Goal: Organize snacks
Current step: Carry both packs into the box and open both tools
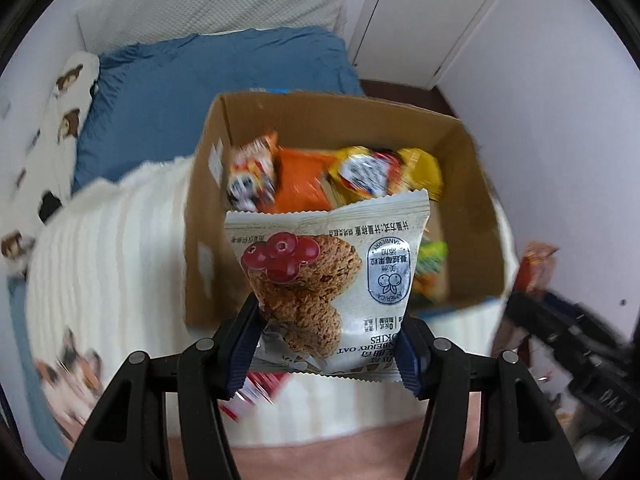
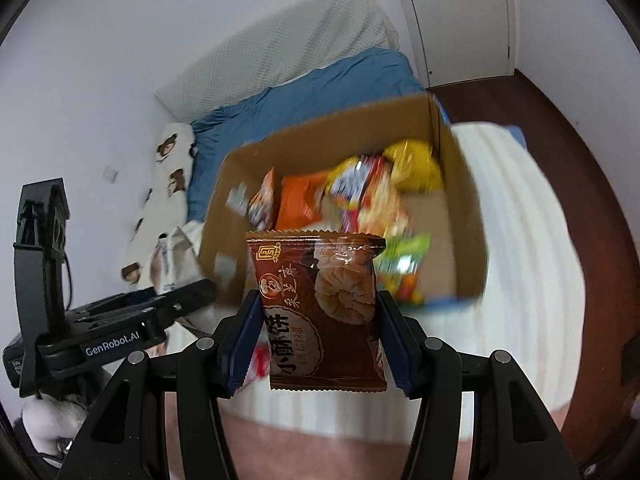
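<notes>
Two hand-held grippers, each loaded. Left hand-held gripper (image 1: 326, 354): jaws partly closed, blue pads pinching the sides of a silvery cookie packet (image 1: 326, 276) low down, near its bottom seam, so most of the packet stands out beyond the fingertips, printed face toward the camera, text upside down. Right hand-held gripper (image 2: 316, 342): same partial opening, pads clamped on both edges of a brown pastry packet (image 2: 320, 308), likewise held by the lower half with the crimped top edge farthest from the fingers. Side grips like these probably chosen because flat pouches offer only thin edges and would slip from a face grip; also leaves the free end clear to go in first. Beyond and below both sets of fingertips, an open cardboard box (image 1: 320, 120) resting on a white ribbed blanket (image 1: 112, 248) over a bed, blue sheet (image 1: 192, 92) farther off. Box already partly stocked: orange packet (image 1: 300, 182), yellow packets (image 1: 420, 168), a green one (image 1: 430, 256) lower down, all at the far side, bare cardboard nearer. Both grippers angled downward toward the opening, held side by side, right one visible at the right edge of the left view. Likely step: carrying both packets over the rim for release inside. Another red-and-white wrapper (image 1: 256, 390) under the left fingers on the blanket, apparently not yet sorted. Background blurred; fine detail in the box unclear.
</notes>
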The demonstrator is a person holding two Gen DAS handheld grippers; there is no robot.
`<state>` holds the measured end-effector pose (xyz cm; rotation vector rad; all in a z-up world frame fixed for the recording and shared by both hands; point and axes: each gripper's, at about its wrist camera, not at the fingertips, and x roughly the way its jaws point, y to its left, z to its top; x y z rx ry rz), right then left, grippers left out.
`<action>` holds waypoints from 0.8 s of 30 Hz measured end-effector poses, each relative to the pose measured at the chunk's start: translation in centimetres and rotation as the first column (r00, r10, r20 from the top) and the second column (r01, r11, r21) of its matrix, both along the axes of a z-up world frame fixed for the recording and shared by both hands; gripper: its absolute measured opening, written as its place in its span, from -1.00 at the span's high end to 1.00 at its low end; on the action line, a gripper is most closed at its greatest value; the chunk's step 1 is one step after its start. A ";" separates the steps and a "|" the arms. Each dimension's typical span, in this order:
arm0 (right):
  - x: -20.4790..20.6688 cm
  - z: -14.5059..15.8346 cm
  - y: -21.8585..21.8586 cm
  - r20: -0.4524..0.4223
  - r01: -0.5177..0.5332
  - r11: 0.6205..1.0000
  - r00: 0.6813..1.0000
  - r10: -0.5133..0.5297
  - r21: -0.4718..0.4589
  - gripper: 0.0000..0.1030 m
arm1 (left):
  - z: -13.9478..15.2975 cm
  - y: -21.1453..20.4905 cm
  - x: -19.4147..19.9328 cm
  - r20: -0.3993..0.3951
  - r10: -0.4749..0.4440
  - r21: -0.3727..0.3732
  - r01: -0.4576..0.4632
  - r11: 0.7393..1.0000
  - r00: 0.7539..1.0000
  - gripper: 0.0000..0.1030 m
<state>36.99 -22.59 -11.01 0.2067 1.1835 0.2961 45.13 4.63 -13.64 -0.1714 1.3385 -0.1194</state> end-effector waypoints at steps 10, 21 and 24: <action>9.5 -5.4 -0.7 -0.109 0.019 0.986 0.993 -0.038 -0.165 -0.15 | -8.9 2.9 7.3 -0.191 0.026 0.135 0.000 0.991 0.981 -0.12; 10.7 -9.8 -1.3 -0.216 0.034 0.978 0.973 -0.079 -0.204 -0.87 | -11.0 3.4 7.8 -0.212 0.040 0.073 -0.025 0.997 0.977 -0.78; 10.4 -9.9 -1.3 -0.217 0.030 0.979 0.973 -0.074 -0.200 -0.87 | -10.9 3.6 7.6 -0.209 0.056 0.042 -0.048 0.998 0.976 -0.79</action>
